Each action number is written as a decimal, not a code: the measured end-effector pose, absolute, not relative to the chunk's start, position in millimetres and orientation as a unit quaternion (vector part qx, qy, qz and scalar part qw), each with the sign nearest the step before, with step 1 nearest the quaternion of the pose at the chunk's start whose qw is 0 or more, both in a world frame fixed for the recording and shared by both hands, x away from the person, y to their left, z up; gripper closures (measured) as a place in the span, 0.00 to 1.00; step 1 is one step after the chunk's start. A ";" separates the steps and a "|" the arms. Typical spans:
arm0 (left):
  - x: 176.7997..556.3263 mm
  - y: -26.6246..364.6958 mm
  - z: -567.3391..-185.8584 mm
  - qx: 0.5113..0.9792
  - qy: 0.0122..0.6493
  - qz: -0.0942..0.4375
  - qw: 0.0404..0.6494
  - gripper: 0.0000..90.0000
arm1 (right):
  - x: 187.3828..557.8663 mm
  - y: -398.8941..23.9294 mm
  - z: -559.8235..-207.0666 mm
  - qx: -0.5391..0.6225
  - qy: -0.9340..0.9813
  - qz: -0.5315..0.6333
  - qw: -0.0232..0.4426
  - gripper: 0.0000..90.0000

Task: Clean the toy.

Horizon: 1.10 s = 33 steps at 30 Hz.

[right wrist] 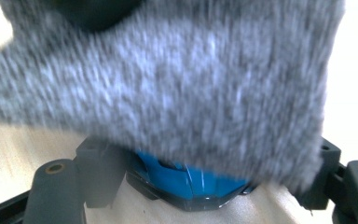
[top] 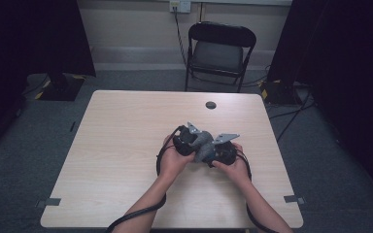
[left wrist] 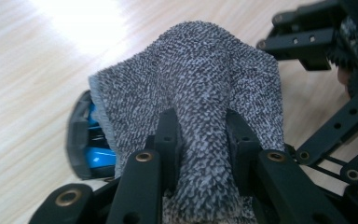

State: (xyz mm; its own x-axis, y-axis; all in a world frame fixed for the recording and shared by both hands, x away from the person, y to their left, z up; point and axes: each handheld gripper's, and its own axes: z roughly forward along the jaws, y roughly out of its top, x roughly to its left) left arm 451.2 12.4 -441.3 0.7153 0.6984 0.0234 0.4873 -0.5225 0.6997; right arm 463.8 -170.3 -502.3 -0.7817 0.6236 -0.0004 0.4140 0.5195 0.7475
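Left claw (left wrist: 200,140) clamped on a bunched fold of grey towel cloth (left wrist: 200,84), both black jaws pressed into the pile. Cloth draped over a blue and black mouse (left wrist: 91,144), peeking out at the cloth's left edge, resting on the pale wood tabletop (left wrist: 23,70).

In the high view, left claw (top: 190,141) and right claw (top: 221,151) held close together near the middle of the tabletop (top: 121,126), cloth (top: 204,145) bunched between them.

Right claw (right wrist: 205,186) spread wide around the mouse (right wrist: 191,179), jaws standing at either side of it; actual contact with the mouse too blurred to tell. Cloth (right wrist: 177,84) hanging over the mouse and blocking most of the sight ahead.

Beyond the tabletop, 1 black folding chair (top: 221,51) by the wall.
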 end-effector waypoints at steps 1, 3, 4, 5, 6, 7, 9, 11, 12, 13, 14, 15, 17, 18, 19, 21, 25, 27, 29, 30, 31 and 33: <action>451.2 10.2 -442.5 0.862 0.341 0.155 0.342 0.79 | 463.9 -170.4 -502.3 0.301 0.861 0.387 0.136 0.28; 451.1 7.5 -443.6 0.864 0.339 0.157 0.336 0.79 | 463.9 -170.4 -502.3 0.301 0.861 0.387 0.136 0.28; 451.3 4.1 -444.8 0.868 0.336 0.160 0.330 0.79 | 463.9 -170.4 -502.3 0.301 0.861 0.387 0.136 0.28; 451.4 2.7 -445.5 0.871 0.332 0.161 0.325 0.78 | 463.9 -170.4 -502.3 0.301 0.861 0.387 0.136 0.28; 451.0 0.1 -446.9 0.874 0.327 0.166 0.319 0.78 | 463.9 -170.3 -502.3 0.301 0.861 0.387 0.136 0.28; 450.6 -1.5 -447.6 0.876 0.326 0.170 0.313 0.78 | 463.9 -170.4 -502.3 0.301 0.861 0.387 0.136 0.28; 450.6 -2.6 -447.8 0.876 0.326 0.171 0.310 0.78 | 463.9 -170.4 -502.3 0.301 0.861 0.387 0.136 0.28; 450.6 -2.9 -448.0 0.876 0.327 0.170 0.309 0.78 | 463.9 -170.4 -502.3 0.301 0.861 0.387 0.136 0.28; 450.6 -2.9 -448.2 0.876 0.328 0.170 0.310 0.78 | 463.9 -170.3 -502.3 0.301 0.861 0.387 0.136 0.28; 450.5 -3.0 -448.5 0.875 0.329 0.172 0.311 0.78 | 463.9 -170.4 -502.3 0.301 0.861 0.387 0.136 0.28; 450.4 -3.0 -448.7 0.874 0.330 0.172 0.312 0.78 | 463.8 -170.3 -502.3 0.301 0.861 0.387 0.136 0.28; 450.7 -2.4 -448.2 0.875 0.330 0.172 0.310 0.78 | 463.9 -170.4 -502.3 0.301 0.861 0.387 0.136 0.28; 451.1 -1.8 -448.2 0.872 0.334 0.171 0.314 0.78 | 463.9 -170.3 -502.3 0.301 0.861 0.387 0.136 0.28; 451.5 -1.2 -448.0 0.871 0.336 0.171 0.316 0.78 | 463.9 -170.3 -502.3 0.301 0.861 0.387 0.136 0.28; 452.3 0.2 -447.4 0.869 0.339 0.173 0.316 0.78 | 463.8 -170.3 -502.3 0.301 0.861 0.387 0.136 0.28; 453.4 1.5 -447.2 0.868 0.342 0.173 0.315 0.78 | 463.8 -170.3 -502.3 0.301 0.861 0.387 0.136 0.28; 458.5 6.4 -446.7 0.866 0.348 0.178 0.311 0.78 | 463.9 -170.4 -502.3 0.301 0.861 0.387 0.136 0.28; 460.8 8.8 -446.1 0.865 0.353 0.180 0.308 0.78 | 463.9 -170.4 -502.4 0.300 0.861 0.387 0.136 0.28; 463.3 11.2 -445.8 0.863 0.357 0.183 0.307 0.78 | 463.9 -170.4 -502.4 0.300 0.861 0.387 0.136 0.28; 464.6 12.6 -445.5 0.862 0.360 0.183 0.307 0.78 | 463.9 -170.4 -502.4 0.300 0.861 0.387 0.136 0.28; 465.7 14.1 -445.1 0.860 0.363 0.186 0.306 0.78 | 463.9 -170.4 -502.4 0.300 0.861 0.387 0.136 0.28; 468.3 17.1 -444.8 0.858 0.369 0.183 0.308 0.78 | 463.9 -170.4 -502.4 0.300 0.861 0.387 0.136 0.28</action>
State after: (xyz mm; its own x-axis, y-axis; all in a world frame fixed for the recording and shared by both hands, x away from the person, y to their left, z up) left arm 468.3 17.1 -444.8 0.6610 0.7454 0.0863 0.5202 -0.5381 0.6632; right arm 463.9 -170.4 -502.4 -0.7826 0.6226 -0.0024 0.4117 0.5204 0.7481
